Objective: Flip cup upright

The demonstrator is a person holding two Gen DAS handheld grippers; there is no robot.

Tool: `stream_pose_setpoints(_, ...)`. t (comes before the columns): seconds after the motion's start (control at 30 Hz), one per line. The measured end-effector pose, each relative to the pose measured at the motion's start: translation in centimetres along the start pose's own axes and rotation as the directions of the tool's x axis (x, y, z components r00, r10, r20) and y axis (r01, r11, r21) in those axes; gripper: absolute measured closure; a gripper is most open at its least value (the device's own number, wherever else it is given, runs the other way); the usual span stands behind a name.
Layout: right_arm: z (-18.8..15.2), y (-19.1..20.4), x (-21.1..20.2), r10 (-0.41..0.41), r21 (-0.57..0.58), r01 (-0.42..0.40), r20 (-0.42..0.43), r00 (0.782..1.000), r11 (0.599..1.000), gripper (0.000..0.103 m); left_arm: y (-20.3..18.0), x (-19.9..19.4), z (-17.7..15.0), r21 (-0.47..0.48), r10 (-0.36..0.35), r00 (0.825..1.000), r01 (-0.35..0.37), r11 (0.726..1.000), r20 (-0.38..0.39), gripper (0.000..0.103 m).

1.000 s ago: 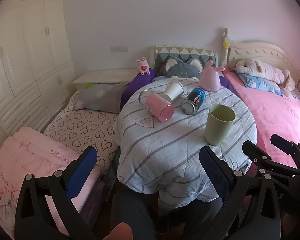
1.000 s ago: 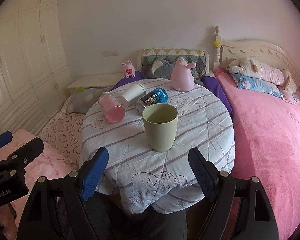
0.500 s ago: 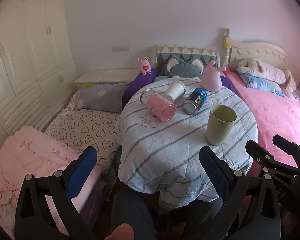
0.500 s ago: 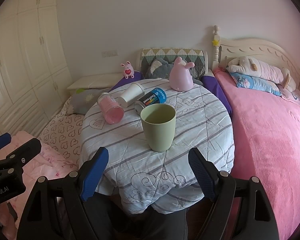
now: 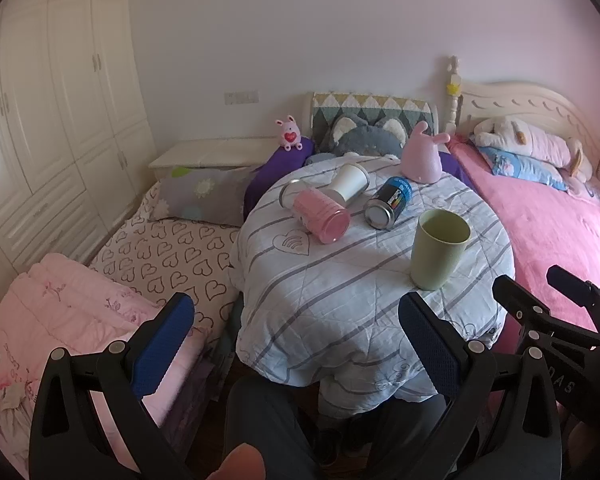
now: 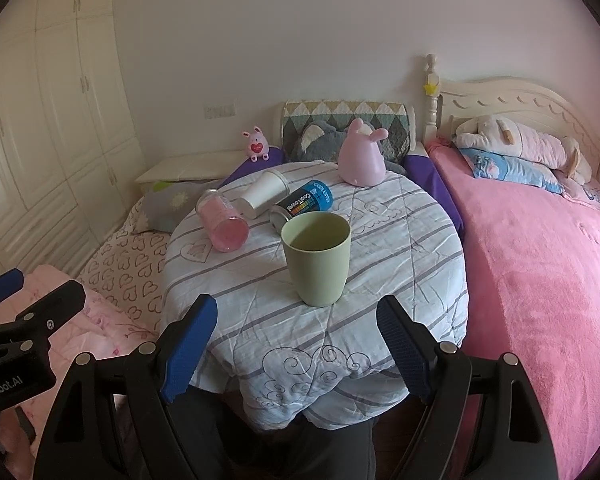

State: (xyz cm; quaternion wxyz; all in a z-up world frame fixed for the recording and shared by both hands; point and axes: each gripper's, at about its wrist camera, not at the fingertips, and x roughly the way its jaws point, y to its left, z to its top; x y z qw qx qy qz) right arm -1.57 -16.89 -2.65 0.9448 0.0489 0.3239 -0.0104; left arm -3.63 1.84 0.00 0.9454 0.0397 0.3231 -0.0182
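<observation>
Green cup (image 6: pixel 317 261) upright on table (image 6: pixel 400 240); right gripper (image 6: pixel 298 342) fingers spread.

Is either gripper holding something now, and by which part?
Nothing is held. The left gripper and right gripper are both open and empty; the green cup stands free.

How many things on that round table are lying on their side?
3: the pink jar at the left, the white cup behind it, and the blue can beside that. The green cup stands upright.
</observation>
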Motion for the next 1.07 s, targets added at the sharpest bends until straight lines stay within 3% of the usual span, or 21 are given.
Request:
stream_pose_setpoints(0.27, -0.2, 0.4, -3.1, -0.038, 0.002, 0.038, 0.128, 0.991, 0.999, 0.020, -0.5, -3.9, -0.3, 0.001, 0.048, 0.985, -0.049, 0.999, 0.167, 0.000)
stream_pose_setpoints(1.07, -0.6, 0.0, -3.0, -0.025, 0.007, 0.025, 0.098, 0.995, 1.000, 0.020, -0.7, -2.4, -0.6, -0.004, -0.015, 0.996, 0.016, 1.000, 0.087, 0.000)
